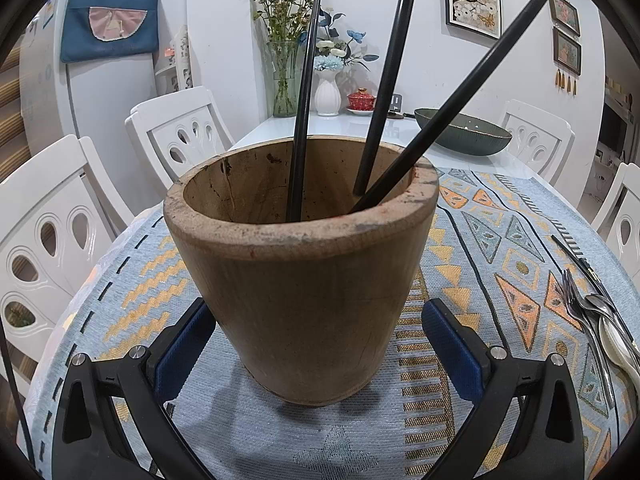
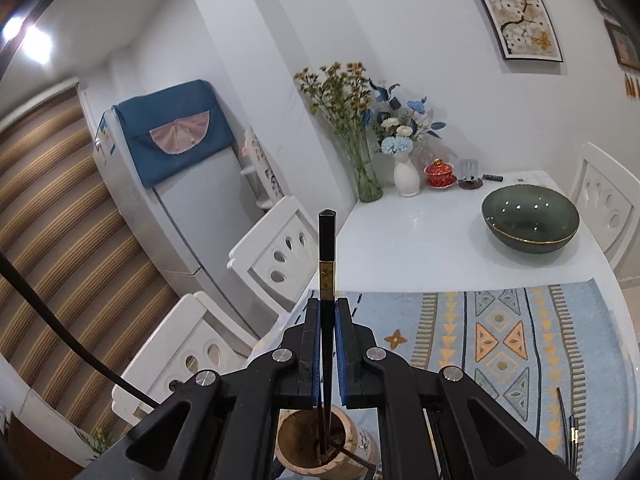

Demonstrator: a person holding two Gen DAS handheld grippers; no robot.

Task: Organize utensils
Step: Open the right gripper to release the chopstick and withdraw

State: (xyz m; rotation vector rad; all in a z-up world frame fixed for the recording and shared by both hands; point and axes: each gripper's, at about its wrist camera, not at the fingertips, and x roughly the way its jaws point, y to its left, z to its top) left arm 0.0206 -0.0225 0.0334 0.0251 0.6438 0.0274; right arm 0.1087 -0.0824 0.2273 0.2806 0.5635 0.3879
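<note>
The right gripper [image 2: 328, 344] is clamped on a chopstick [image 2: 327, 264] above the cup [image 1: 298, 264]; the left gripper [image 1: 316, 344] straddles the cup, released. Next, probably: lower and let go

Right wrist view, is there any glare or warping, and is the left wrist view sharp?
Right wrist view: a ceiling light flares white at top left, the green bowl carries small highlights, and the fridge and walls bow from the fisheye. Left wrist view: the wooden holder is sharp and casts a soft shadow on the tablecloth; chairs curve at the edges.
</note>
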